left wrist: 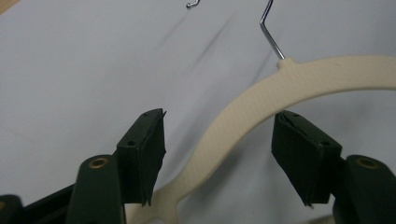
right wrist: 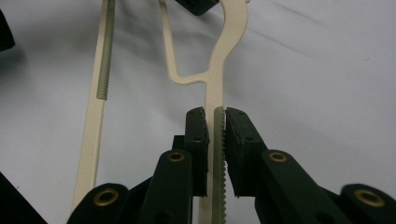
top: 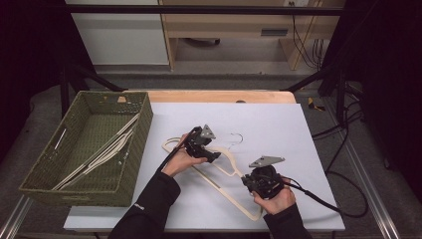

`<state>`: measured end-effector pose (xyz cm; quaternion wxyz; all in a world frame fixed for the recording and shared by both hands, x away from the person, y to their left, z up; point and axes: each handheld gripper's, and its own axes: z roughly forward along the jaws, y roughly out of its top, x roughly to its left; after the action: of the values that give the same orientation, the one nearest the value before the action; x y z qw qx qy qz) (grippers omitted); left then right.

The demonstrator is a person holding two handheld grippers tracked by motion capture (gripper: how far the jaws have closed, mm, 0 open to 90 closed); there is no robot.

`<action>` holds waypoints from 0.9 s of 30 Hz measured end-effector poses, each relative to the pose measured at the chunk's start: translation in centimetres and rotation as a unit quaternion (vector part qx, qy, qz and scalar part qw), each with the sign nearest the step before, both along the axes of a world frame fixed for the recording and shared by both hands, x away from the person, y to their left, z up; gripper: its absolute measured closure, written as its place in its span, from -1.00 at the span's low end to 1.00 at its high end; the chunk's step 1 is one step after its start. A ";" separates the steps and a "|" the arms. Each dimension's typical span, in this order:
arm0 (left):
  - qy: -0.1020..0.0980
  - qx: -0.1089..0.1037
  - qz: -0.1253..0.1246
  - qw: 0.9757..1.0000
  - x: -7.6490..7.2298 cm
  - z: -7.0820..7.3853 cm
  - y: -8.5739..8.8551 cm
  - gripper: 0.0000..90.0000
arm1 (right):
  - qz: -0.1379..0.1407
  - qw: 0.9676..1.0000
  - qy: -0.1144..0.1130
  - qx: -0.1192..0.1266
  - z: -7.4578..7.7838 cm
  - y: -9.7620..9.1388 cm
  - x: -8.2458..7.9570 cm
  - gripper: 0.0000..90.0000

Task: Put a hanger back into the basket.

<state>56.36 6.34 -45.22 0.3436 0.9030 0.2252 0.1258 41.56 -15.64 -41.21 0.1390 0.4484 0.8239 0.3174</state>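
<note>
Nearest the high camera, at about five o'clock on the table, the right gripper [top: 247,180] is clenched on the lower arm of a cream hanger [top: 230,169]; in the right gripper view its pads [right wrist: 198,140] press both sides of the thin, toothed strip [right wrist: 218,154]. At the centre of the white mat [top: 278,124] the left gripper [top: 215,156] sits over the hanger's shoulder, with the steel hook [top: 234,139] at about one o'clock from it. In the left gripper view the jaws straddle the curved shoulder [left wrist: 243,116] — the right-hand pad [left wrist: 299,154] sits just under the shoulder's lower edge, the other pad stands apart from it, so the left gripper is not yet gripping. At nine o'clock, well apart from both hands, a green woven basket [top: 47,164] holds more cream hangers [top: 107,149] — they lie along its floor.
</note>
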 end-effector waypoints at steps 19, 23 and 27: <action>-0.045 0.029 -0.048 0.997 -1.2 1.6 1.5 0.41 | 0.023 0.999 -0.002 -0.027 -0.5 0.1 0.1 0.81; -0.072 0.048 -0.058 0.995 -2.1 2.0 1.8 0.47 | 0.025 1.000 0.003 -0.016 -0.8 -0.1 0.3 0.81; -0.093 0.061 -0.064 0.992 -2.9 2.1 2.2 0.52 | 0.025 1.000 0.004 -0.011 -0.7 -0.2 0.4 0.67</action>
<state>53.46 8.50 -43.09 0.3150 0.9191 0.1262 0.2001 41.96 -15.84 -41.91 0.1327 0.4273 0.8387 0.3103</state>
